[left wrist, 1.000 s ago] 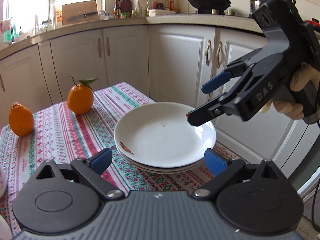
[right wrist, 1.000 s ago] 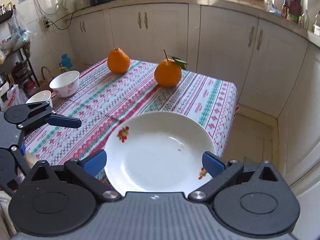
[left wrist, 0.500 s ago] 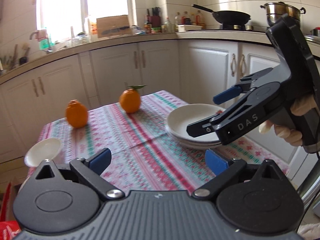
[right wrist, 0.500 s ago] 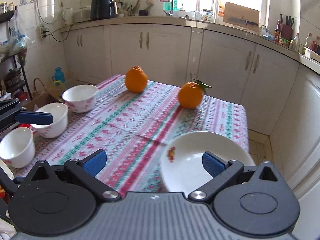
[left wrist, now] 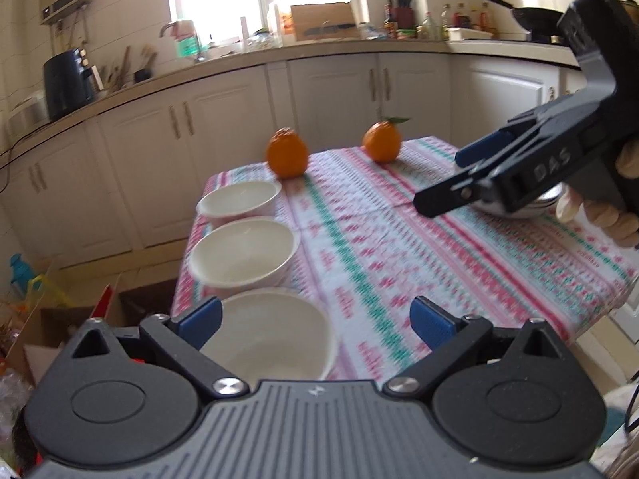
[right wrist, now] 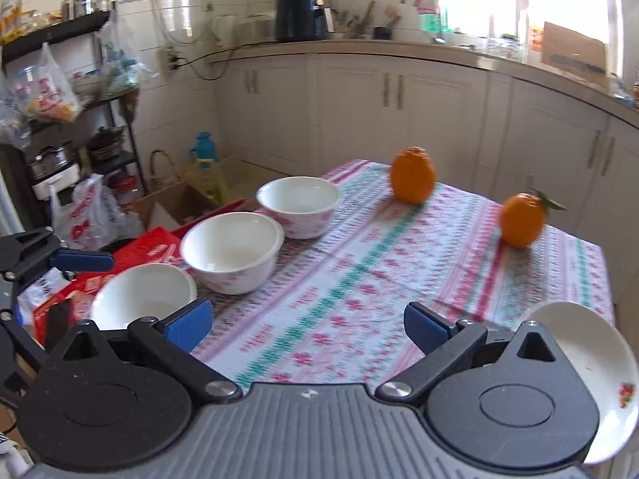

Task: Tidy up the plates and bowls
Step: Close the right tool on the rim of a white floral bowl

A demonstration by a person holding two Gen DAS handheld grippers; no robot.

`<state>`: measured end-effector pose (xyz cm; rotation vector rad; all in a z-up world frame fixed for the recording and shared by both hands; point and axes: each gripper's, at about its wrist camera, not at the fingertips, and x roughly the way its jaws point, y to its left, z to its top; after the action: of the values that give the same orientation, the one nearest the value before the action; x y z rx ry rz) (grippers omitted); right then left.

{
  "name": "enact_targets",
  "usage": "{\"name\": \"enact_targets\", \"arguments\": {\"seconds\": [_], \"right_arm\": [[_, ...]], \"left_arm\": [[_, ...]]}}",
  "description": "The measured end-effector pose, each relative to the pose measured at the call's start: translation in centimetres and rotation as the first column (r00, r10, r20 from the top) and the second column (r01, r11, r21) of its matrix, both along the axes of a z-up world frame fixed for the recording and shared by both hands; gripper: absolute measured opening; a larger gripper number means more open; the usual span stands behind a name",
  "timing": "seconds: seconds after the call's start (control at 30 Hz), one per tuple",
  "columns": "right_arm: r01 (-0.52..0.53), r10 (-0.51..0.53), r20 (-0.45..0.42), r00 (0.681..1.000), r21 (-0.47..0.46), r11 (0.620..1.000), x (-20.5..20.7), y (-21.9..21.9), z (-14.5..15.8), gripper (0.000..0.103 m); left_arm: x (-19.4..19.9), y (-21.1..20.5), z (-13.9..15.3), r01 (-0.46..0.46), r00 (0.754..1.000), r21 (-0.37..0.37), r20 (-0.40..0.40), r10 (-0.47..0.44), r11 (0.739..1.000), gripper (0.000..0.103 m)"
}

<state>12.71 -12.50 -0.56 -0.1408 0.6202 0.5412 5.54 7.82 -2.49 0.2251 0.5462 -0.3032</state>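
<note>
Three white ceramic bowls stand in a row along one edge of the table, all upright and empty. The far white bowl with a pink flower pattern on its outer wall (right wrist: 298,206) is closest to the oranges. The middle white bowl (right wrist: 231,250) stands just beside it; I cannot tell if the two rims touch. The near white bowl (right wrist: 143,296) is at the table corner, partly hidden. On the opposite side lies a stack of shallow white plates (right wrist: 591,363), well apart from the bowls; the top plate has a small red printed motif near its rim. How many plates the stack holds is not clear, perhaps two or three.
</note>
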Motion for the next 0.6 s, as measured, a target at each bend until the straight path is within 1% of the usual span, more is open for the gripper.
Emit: {"name": "enact_targets", "arguments": {"seconds": [0.2,0.33,0.47,0.5,0.6], "right_arm": [[-0.113,0.114,-0.038,0.993,0.023,0.993,0.7,4.1,-0.2,0.103],[-0.172,0.174,-0.077,0.982,0.040,0.984,1.7,6.2,-0.8,0.103],[-0.209,0.214,-0.130,0.968,0.054,0.976,2.4,7.9,-1.8,0.100],[-0.216,0.221,-0.140,0.965,0.053,0.975,2.5,8.3,-2.0,0.097],[-0.236,0.242,-0.177,0.954,0.056,0.970,3.0,9.2,-2.7,0.086]], "left_arm": [[-0.3,3.4,-1.9,-0.060,0.997,0.005,-0.048,0.061,0.998,0.100],[-0.1,4.4,-3.0,-0.059,0.995,-0.005,-0.076,0.059,0.998,0.099],[0.3,4.9,-3.6,-0.045,0.994,-0.030,-0.096,0.042,0.999,0.096],[0.4,5.0,-3.6,-0.041,0.994,-0.036,-0.098,0.037,0.999,0.096],[0.7,5.1,-3.8,-0.028,0.994,-0.047,-0.106,0.022,0.999,0.093]]}}
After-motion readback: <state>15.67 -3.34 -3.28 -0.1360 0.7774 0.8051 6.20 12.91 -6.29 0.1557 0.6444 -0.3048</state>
